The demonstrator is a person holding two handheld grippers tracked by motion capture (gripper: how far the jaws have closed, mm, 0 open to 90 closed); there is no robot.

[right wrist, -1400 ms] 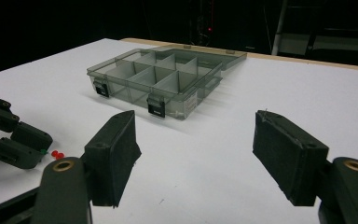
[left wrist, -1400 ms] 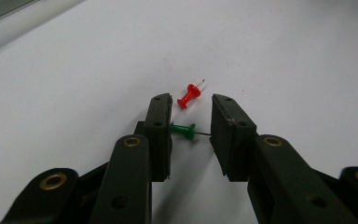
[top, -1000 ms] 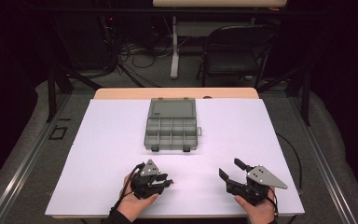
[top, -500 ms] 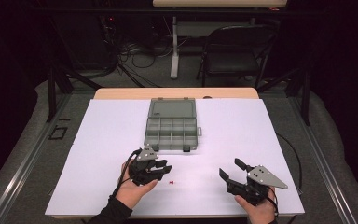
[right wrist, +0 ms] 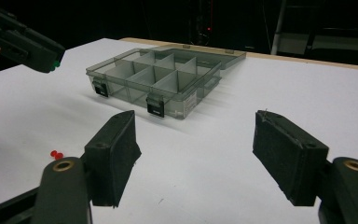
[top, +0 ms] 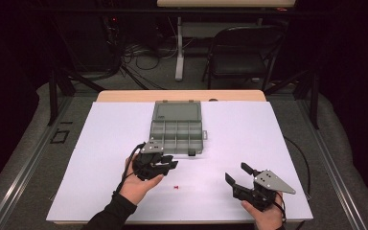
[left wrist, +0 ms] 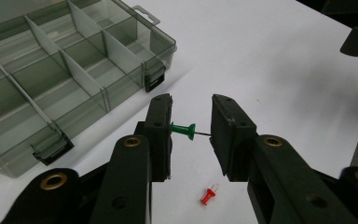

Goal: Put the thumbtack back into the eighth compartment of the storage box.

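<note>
Green plastic push pin (left wrist: 183, 130) sits clamped between my left gripper (left wrist: 191, 135) jaws, mid-frame, above the white tabletop (left wrist: 270, 70). Next I must carry it up-left over the clear grey compartment box (left wrist: 74, 74) and release. Right gripper (right wrist: 196, 149) idles, jaws apart. No readable writing.

No readable text, label, brand, number or sign anywhere.

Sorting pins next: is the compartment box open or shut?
Open: the compartment box has its lid folded back flat, dividers exposed.
</note>
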